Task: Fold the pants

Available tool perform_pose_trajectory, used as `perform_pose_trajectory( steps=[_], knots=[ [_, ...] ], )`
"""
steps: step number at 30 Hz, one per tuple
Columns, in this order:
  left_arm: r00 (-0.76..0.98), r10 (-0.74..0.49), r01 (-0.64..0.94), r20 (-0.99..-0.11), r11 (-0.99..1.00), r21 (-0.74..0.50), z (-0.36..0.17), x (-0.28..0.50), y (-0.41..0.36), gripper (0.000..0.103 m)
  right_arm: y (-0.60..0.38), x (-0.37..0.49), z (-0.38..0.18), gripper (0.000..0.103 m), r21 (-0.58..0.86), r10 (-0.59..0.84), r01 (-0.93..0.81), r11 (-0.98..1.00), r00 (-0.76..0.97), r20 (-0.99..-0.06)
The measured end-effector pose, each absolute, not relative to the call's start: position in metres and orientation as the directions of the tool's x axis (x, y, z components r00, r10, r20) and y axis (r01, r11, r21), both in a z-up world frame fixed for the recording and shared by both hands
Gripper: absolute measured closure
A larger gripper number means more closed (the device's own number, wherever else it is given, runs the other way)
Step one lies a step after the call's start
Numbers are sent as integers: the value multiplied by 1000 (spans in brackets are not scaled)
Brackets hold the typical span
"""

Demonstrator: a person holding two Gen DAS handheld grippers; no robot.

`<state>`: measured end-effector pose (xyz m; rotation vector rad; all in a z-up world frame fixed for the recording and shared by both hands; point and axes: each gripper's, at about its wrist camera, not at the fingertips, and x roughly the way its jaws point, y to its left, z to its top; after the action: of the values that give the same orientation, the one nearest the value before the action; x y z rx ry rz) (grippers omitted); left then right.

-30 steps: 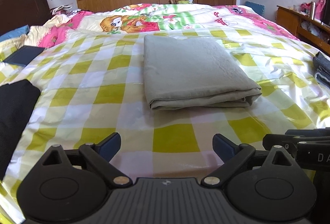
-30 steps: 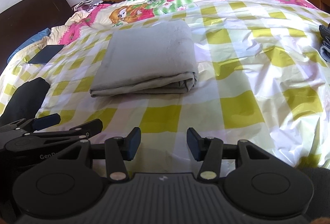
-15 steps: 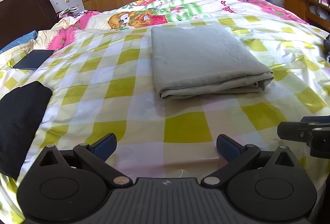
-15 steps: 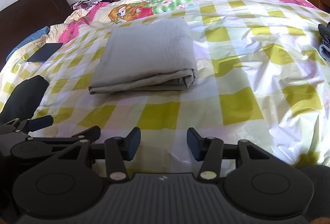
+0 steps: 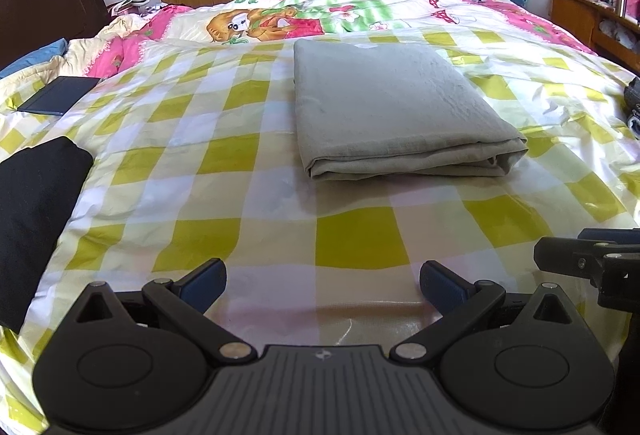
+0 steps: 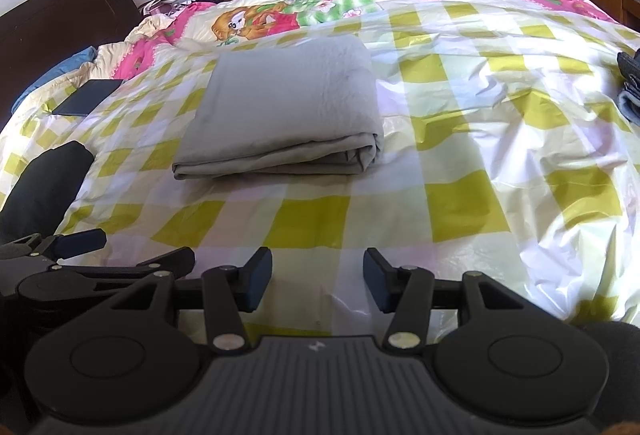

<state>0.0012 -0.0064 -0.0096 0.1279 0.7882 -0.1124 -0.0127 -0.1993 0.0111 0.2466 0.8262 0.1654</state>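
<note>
The grey-green pants [image 5: 394, 111] lie folded into a neat rectangle on the yellow-checked bedspread [image 5: 352, 239]; they also show in the right wrist view [image 6: 288, 115]. My left gripper [image 5: 322, 283] is open and empty, low over the bed's near edge, well short of the pants. My right gripper [image 6: 318, 281] is open and empty, beside the left one. Each gripper shows at the edge of the other's view.
A black folded garment [image 5: 32, 195] lies at the left edge of the bed. A dark blue flat item [image 5: 60, 95] lies near the pillows. Dark clothes [image 6: 630, 87] sit at the right edge. A wooden shelf [image 5: 592, 19] stands at the right wall.
Both grippers have drawn back and tilted slightly, so the folded pants sit a little farther off. The pants have not moved. Both stay open.
</note>
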Motion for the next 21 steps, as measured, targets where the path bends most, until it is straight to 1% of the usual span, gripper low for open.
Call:
perform_pose_trajectory(
  steps=[21],
  knots=[
    [701, -56, 137, -711, 989, 57, -8, -2, 2, 0, -197, -14, 11, 51, 226, 206, -56, 973, 658, -724]
  ],
)
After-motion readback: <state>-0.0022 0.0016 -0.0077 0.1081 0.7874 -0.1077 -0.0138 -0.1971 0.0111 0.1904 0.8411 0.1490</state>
